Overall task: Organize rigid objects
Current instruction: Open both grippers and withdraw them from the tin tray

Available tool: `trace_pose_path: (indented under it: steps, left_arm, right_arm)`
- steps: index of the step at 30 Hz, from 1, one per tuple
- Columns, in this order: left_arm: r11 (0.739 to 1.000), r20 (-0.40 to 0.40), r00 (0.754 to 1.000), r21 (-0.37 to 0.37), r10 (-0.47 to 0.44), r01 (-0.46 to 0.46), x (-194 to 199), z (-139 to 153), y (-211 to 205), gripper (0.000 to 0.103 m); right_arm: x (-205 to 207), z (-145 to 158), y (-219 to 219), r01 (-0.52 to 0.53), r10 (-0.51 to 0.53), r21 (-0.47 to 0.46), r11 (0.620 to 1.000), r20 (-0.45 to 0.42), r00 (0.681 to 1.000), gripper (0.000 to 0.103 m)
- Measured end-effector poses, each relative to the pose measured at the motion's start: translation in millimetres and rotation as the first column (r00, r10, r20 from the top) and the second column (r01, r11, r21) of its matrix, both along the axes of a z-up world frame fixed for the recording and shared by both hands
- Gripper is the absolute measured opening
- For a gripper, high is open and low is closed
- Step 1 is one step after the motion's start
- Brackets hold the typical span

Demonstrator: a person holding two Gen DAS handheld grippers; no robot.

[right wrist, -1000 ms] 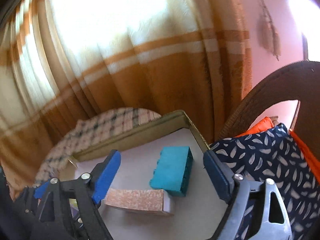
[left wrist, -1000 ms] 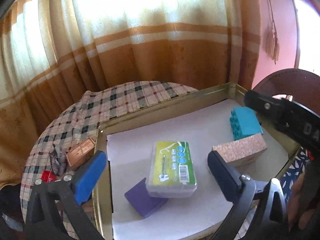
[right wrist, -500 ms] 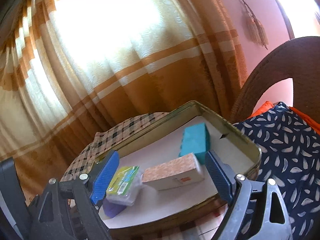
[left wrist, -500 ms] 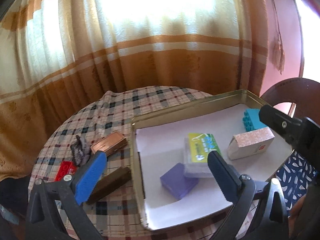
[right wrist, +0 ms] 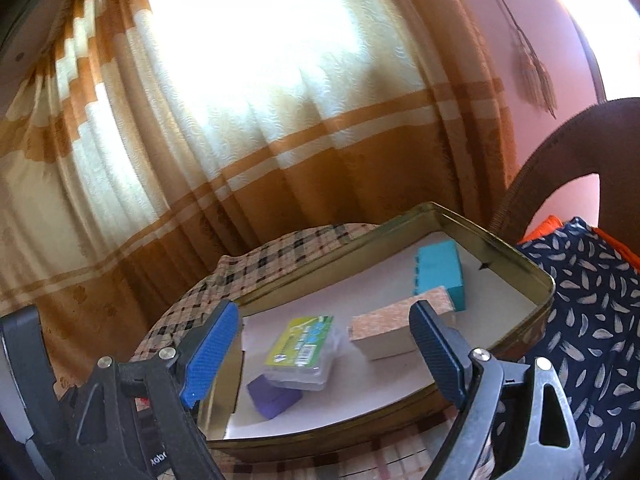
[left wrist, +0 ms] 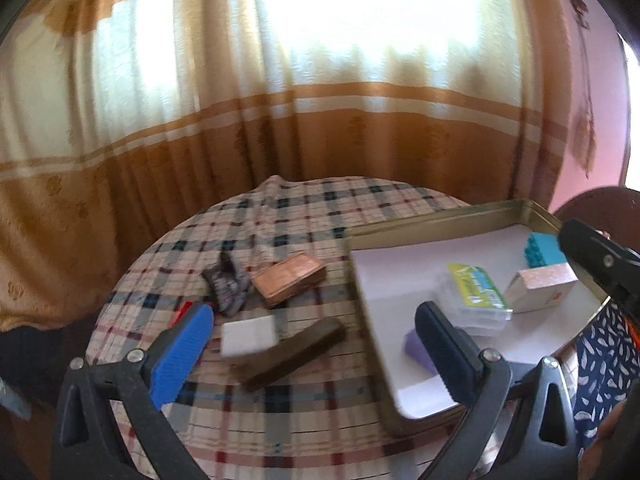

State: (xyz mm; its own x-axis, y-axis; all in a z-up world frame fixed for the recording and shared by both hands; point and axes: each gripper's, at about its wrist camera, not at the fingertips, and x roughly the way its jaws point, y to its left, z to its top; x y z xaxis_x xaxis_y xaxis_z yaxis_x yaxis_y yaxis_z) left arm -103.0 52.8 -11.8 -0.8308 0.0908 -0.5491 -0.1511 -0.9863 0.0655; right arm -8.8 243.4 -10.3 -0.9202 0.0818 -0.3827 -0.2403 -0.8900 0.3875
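Observation:
A gold tin tray [left wrist: 436,222] [right wrist: 404,222] with a white liner holds a teal block [left wrist: 544,249] [right wrist: 438,270], a speckled pink box [left wrist: 538,286] [right wrist: 394,328], a clear case with a green label [left wrist: 474,296] [right wrist: 306,346] and a purple block [left wrist: 416,346] [right wrist: 272,398]. On the plaid cloth lie a copper box [left wrist: 289,278], a white block [left wrist: 250,336], a dark bar [left wrist: 294,352], a grey crumpled item [left wrist: 226,284] and a red piece [left wrist: 182,312]. My left gripper [left wrist: 312,346] is open above the cloth. My right gripper [right wrist: 320,354] is open above the tray.
The round table [left wrist: 280,420] has a plaid cloth. Orange and cream curtains [left wrist: 280,120] hang behind it. A brown chair back [right wrist: 568,152] and a navy patterned cushion [right wrist: 592,300] stand at the right.
The left gripper has pulled back and swung left, bringing the loose items on the cloth into view. The right gripper has pulled back and up from the tray. Both stay open.

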Motion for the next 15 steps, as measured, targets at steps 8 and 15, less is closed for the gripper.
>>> trace_pose_path:
  steps: [8,15]
  left_arm:
    - [0.993,0.004,0.996,0.066,0.095,-0.095,-8,-5,-50,0.103]
    - [0.982,0.007,0.988,0.108,0.157,-0.157,-12,-8,-86,0.103]
  right_arm:
    - [-11,0,-35,-0.033,0.032,0.058,0.998,0.026,0.999,0.089]
    - [-21,1,-70,-0.078,0.075,0.117,0.99,0.03,0.997,0.089]
